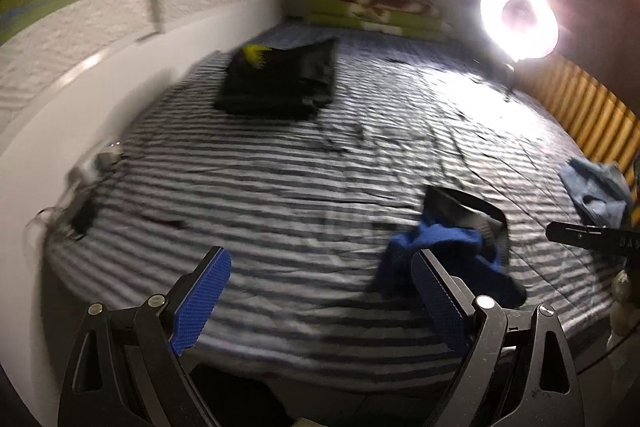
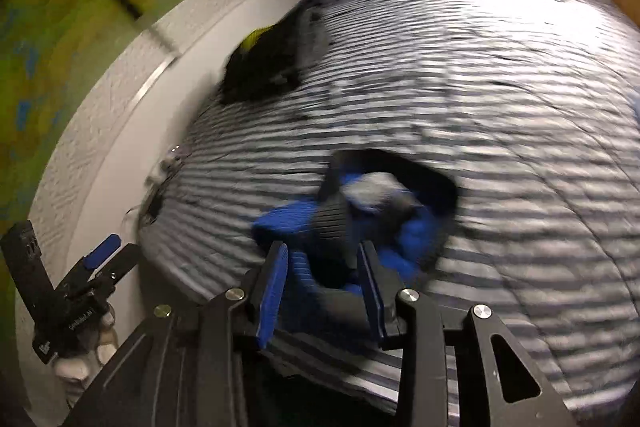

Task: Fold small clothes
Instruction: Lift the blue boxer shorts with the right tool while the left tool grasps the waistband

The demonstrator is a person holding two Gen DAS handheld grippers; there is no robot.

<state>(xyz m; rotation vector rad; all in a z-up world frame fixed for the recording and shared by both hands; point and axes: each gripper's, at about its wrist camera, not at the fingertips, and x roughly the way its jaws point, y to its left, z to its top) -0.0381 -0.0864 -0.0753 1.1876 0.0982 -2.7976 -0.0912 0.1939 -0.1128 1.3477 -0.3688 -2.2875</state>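
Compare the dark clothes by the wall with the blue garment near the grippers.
The black clothes with a yellow patch lie flat in a neat folded stack; the blue-and-grey garment lies crumpled and unfolded. The black stack sits far up the bed by the wall; the blue one lies close in front. Both rest on the striped bedsheet.

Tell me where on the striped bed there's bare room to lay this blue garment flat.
The widest bare patch of the striped bed lies between the dark folded stack and the blue garment. The lit stretch beside the ring light is bare too. Crowded: the wall edge with small gadgets, and the corner holding light-blue cloth.
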